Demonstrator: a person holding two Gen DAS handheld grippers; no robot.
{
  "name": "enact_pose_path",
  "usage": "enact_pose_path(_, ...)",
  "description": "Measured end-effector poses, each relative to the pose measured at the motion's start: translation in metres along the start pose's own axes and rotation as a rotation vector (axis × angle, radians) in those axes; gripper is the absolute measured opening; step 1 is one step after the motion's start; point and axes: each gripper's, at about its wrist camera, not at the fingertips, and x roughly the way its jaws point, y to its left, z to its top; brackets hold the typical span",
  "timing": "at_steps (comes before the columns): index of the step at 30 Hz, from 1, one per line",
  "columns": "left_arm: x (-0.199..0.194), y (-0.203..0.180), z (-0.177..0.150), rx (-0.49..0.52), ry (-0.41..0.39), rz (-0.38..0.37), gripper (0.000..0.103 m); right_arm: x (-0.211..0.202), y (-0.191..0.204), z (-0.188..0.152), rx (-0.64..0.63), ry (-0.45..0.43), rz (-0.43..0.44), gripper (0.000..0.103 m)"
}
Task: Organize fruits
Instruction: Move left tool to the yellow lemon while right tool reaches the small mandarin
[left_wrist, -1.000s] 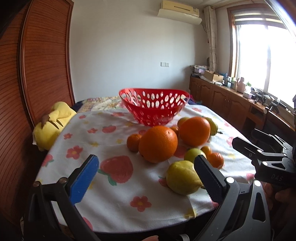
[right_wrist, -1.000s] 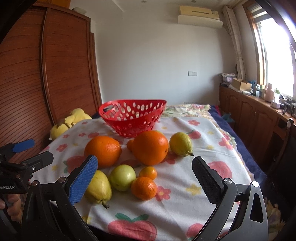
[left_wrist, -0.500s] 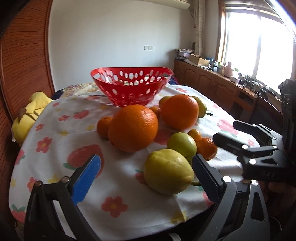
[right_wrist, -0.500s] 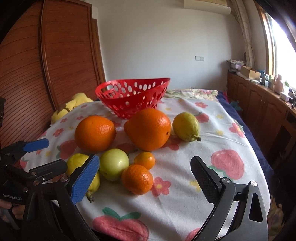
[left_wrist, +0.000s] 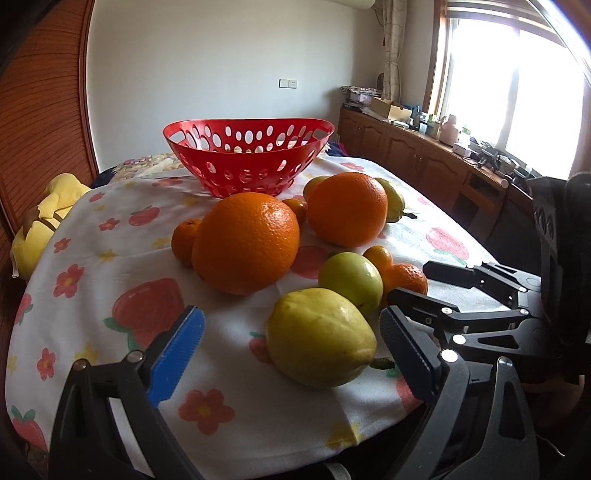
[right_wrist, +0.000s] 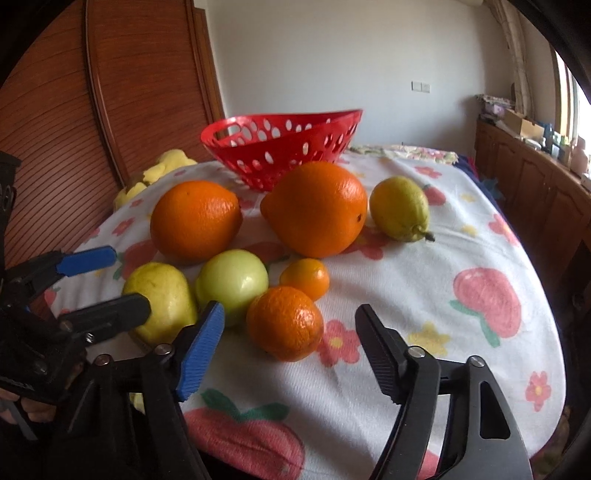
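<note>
No readable text in either view

The tablecloth (left_wrist: 92, 236) carries only printed strawberries and flowers (no lettering); the black gripper bodies show no legible marking at this sharpness.

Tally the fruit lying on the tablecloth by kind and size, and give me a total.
Large oranges: 2
Small oranges: 4
Yellow or green fruit: 4, one mostly hidden behind an orange
Total: 10
</note>
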Motion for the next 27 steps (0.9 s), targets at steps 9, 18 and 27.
enact_pose_path(9, 0.010, -0.003, 0.002, 0.010, 0.028, -0.013, 0.096, 0.007, -0.002, 0.000, -0.002, 0.028, 0.044, 0.046)
enact_pose_path(18, 0.024, -0.008, 0.002, 0.017, 0.088, -0.018, 0.096, -0.010, -0.003, -0.002, -0.028, -0.024, -0.008, 0.045)
enact_pose_path(27, 0.039, 0.001, 0.002, -0.048, 0.147, -0.092, 0.083, -0.006, -0.013, -0.006, -0.010, -0.013, -0.039, 0.045)
